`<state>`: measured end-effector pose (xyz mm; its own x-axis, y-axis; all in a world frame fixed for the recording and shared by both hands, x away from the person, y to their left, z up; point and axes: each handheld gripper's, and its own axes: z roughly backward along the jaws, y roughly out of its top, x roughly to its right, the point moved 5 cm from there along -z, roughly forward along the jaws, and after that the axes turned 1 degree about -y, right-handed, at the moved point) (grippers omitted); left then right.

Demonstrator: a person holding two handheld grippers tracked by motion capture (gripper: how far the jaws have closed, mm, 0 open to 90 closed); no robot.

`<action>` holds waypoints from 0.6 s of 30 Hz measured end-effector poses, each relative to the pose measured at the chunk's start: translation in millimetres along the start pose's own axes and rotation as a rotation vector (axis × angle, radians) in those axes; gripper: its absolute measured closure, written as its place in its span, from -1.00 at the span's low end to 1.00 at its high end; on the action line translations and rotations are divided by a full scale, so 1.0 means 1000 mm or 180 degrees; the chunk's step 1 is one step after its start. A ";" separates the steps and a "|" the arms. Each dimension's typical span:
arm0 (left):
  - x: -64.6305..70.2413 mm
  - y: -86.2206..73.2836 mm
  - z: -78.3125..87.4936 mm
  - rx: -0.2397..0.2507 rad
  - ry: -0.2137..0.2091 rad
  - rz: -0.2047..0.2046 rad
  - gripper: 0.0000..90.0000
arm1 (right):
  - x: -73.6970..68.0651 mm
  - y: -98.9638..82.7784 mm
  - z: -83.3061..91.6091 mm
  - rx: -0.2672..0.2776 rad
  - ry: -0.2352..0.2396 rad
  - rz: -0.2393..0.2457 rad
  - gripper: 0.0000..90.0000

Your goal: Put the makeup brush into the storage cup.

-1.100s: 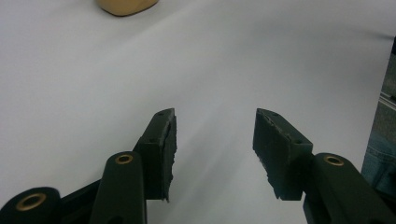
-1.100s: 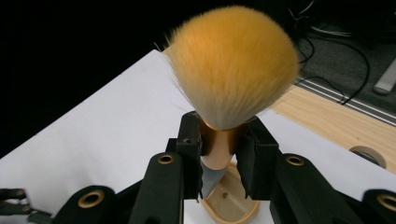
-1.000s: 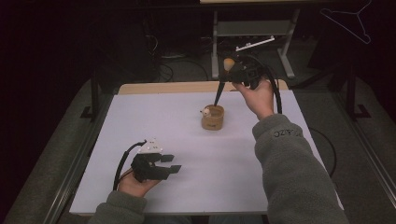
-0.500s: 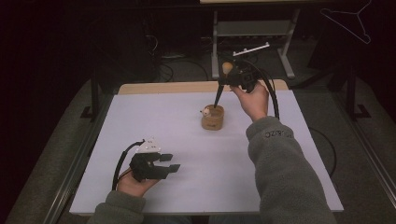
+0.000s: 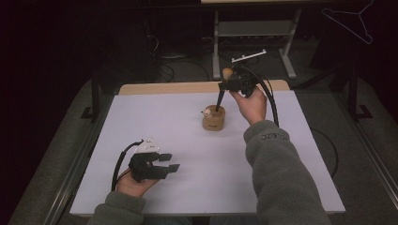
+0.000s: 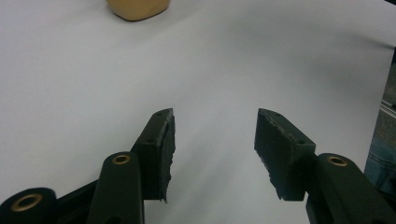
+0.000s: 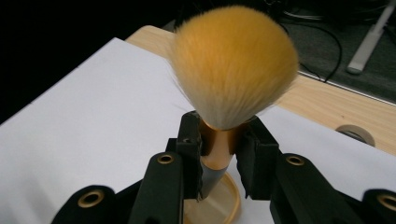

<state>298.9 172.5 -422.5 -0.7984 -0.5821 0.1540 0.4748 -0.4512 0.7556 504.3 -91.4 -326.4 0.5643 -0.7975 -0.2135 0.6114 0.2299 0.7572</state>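
A makeup brush (image 5: 227, 73) with a yellow bristle head (image 7: 233, 65) stands nearly upright, bristles up, its dark handle (image 5: 219, 100) pointing down into a small round wooden cup (image 5: 213, 119) at the middle back of the table. My right gripper (image 5: 231, 85) is shut on the brush's orange neck (image 7: 218, 144) just under the bristles, with the cup's rim (image 7: 227, 201) below it. Near the front left, my left gripper (image 5: 170, 162) rests low over the white sheet, its jaws open with nothing between them (image 6: 215, 140). The cup (image 6: 136, 8) lies well ahead of it.
A white sheet (image 5: 187, 140) covers the table, with a bare wooden strip (image 5: 164, 88) along the back edge. Behind the table are a metal stand (image 5: 253, 33) and cables on the dark floor. A wire hanger (image 5: 352, 21) hangs at the top right.
My right hand has come down with the brush, and the handle's lower end has sunk into the wooden cup. The left gripper has stayed where it was.
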 end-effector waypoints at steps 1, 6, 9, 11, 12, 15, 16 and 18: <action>0.000 0.000 0.000 0.0007 -0.0006 0.0013 0.04 | 0.001 -0.001 -0.001 -0.0003 0.0003 -0.0011 0.58; -0.002 -0.001 0.001 -0.0003 0.0015 0.0031 0.02 | 0.002 -0.008 -0.008 -0.0040 0.0023 -0.0041 0.58; -0.002 -0.001 -0.001 0.0027 0.0016 0.0080 -0.01 | 0.005 -0.013 -0.013 -0.0061 0.0037 -0.0090 0.58; -0.003 -0.002 0.000 0.0021 0.0014 0.0079 -0.01 | 0.006 -0.017 -0.017 -0.0079 0.0045 -0.0129 0.58; -0.004 -0.002 0.000 0.0021 0.0018 0.0079 -0.01 | 0.006 -0.018 -0.018 -0.0088 0.0033 -0.0117 0.58; -0.004 -0.002 0.001 0.0030 0.0028 0.0095 -0.03 | 0.007 -0.022 -0.021 -0.0111 0.0031 -0.0131 0.58; -0.004 -0.002 0.001 0.0033 0.0026 0.0097 -0.03 | 0.006 -0.022 -0.022 -0.0116 0.0024 -0.0132 0.58; -0.004 -0.002 0.000 0.0024 0.0025 0.0107 -0.04 | 0.005 -0.023 -0.024 -0.0121 0.0030 -0.0131 0.58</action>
<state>300.8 175.6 -424.2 -0.7790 -0.6022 0.1745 0.4985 -0.4261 0.7549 506.1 -87.3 -359.2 0.5433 -0.8015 -0.2499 0.6547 0.2182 0.7238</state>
